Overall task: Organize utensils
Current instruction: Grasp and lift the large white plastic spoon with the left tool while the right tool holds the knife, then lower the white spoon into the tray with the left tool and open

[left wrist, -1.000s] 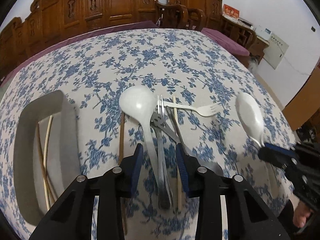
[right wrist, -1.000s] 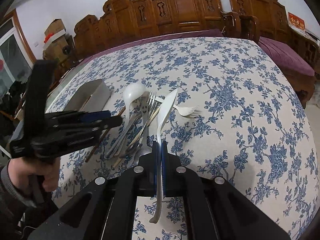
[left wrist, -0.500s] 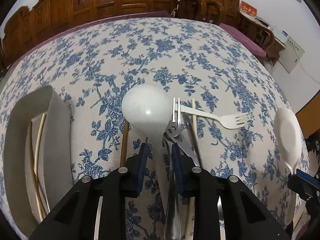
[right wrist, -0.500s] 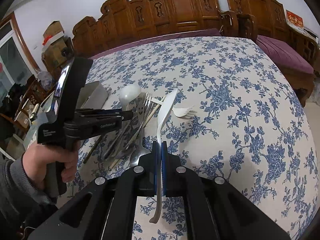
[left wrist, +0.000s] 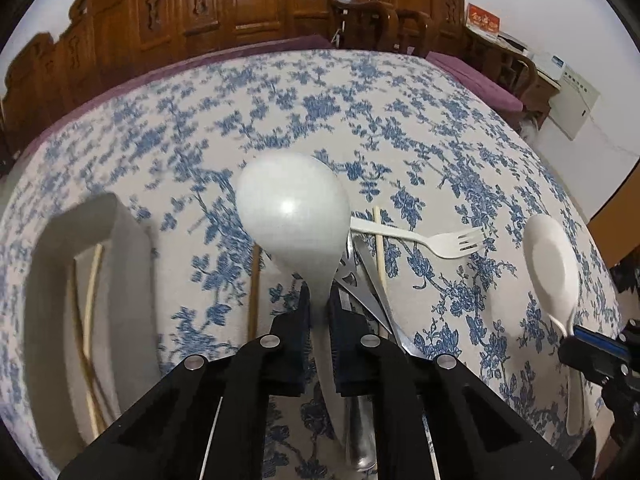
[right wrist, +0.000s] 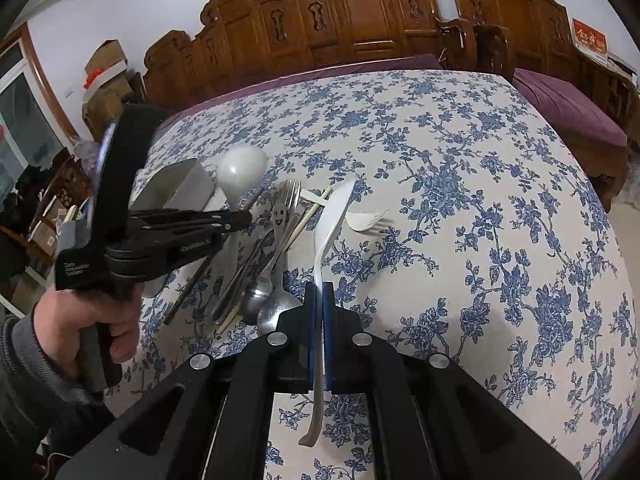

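Observation:
My left gripper (left wrist: pixel 320 305) has its jaws closing, and the pads press on the handle of a large white spoon (left wrist: pixel 292 212), whose bowl is raised off the pile. The right wrist view shows this left gripper (right wrist: pixel 245 220) from the side, with the spoon's bowl (right wrist: pixel 242 168) beyond it. My right gripper (right wrist: pixel 319 292) is shut on a second white plastic spoon (right wrist: pixel 334 208), held edge-on above the cloth. From the left wrist view, that spoon (left wrist: pixel 552 264) and the right gripper (left wrist: pixel 580 336) are at the far right.
A grey tray (left wrist: pixel 52 280) at the left holds chopsticks (left wrist: pixel 86 320). The pile on the flowered cloth has a white plastic fork (left wrist: pixel 440 240), a smiley-faced metal fork (right wrist: pixel 282 216), metal spoons (right wrist: pixel 276 304) and loose chopsticks (left wrist: pixel 380 252). Carved wooden chairs ring the table.
The left gripper's jaws came together on the large white spoon's handle, and its bowl now stands higher and closer to the camera. The right gripper kept still with its spoon.

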The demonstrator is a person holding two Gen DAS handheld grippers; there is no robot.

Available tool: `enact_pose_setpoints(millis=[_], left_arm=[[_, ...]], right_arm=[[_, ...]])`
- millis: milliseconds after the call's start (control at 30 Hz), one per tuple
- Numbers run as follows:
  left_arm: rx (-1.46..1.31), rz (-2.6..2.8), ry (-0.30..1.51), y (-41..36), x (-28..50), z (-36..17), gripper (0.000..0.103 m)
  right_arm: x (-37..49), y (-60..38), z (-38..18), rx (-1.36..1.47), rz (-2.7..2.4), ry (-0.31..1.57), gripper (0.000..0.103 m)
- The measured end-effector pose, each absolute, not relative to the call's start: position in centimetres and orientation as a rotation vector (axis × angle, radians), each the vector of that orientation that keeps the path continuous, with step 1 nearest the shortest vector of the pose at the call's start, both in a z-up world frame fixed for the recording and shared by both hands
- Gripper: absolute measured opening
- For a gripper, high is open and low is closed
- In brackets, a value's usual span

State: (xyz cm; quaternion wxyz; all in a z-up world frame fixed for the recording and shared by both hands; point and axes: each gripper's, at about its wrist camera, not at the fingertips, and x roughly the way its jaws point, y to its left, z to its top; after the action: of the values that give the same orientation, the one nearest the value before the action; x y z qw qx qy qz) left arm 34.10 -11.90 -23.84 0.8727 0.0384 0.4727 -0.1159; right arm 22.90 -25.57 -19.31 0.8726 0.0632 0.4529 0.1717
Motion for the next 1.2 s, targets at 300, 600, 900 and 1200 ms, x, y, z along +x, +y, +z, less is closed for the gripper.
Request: enact_pose_setpoints(millis=[300,600,900,1200], left_arm=[[0.083,-0.235,0.892,-10.3,32.4,-20.1,0.004],[0.096,-0.259,0.832,-9.5,30.3,-16.7,0.003],[0.154,-0.269,0.800,-7.9,28.7,-13.5,0.003],[0.178,-0.199,0.841,-2.4,27.8,-13.4,0.003]], right_arm=[[22.6,-25.1,-18.5,0.123,0.367,0.922,0.004],[22.1,-24.2,-17.3,0.117,0.389,0.896,0.004],[22.0,-22.0,-16.0,0.105,0.413,0.872,0.004],[22.5,-17.5,-14.6,0.078,0.465,0.854,0.004]])
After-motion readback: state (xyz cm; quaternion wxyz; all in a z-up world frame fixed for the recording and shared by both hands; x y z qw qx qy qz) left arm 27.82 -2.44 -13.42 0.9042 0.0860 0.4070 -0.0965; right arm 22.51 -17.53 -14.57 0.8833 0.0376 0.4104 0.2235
